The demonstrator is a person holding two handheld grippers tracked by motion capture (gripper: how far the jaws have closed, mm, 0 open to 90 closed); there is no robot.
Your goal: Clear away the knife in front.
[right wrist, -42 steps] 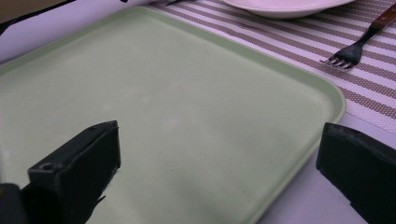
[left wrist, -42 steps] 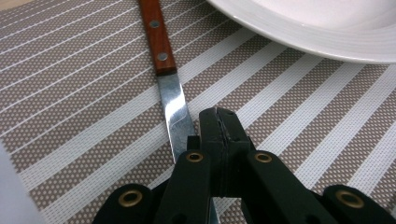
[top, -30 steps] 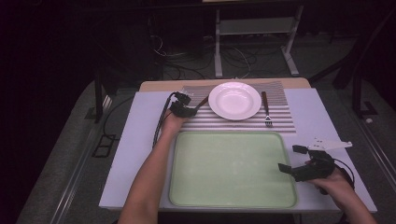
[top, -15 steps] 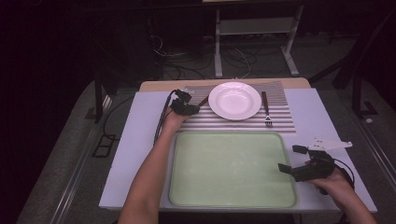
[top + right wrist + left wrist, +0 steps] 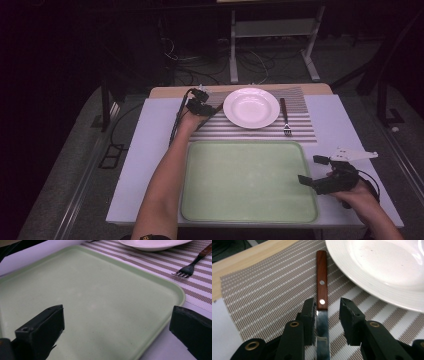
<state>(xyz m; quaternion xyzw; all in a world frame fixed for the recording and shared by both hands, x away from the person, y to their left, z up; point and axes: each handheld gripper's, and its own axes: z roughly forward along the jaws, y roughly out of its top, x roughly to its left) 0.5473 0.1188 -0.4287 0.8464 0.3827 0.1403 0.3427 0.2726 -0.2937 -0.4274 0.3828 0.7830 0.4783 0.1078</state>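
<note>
**A:** What's at the far left?

**B:** The left gripper (image 5: 200, 106) sits on the striped placemat (image 5: 300, 127), just left of the white plate (image 5: 251, 107). In the left gripper view its jaws straddle a knife (image 5: 322, 290) lying flat on the mat. One pad seems to touch the blade; the other stands clear, so the jaws are released, not clamped.

**A:** Can you see the whole knife?

**B:** No. The wooden handle with two rivets shows, but the blade runs under the gripper and off the bottom edge. From above, the hand hides most of it.

**A:** And further right?

**B:** The pale green tray (image 5: 200, 210) lies bare in the middle, and a fork (image 5: 284, 116) rests right of the plate. The right gripper (image 5: 314, 171) hovers at the tray's right edge, jaws spread wide, holding nothing.
</note>
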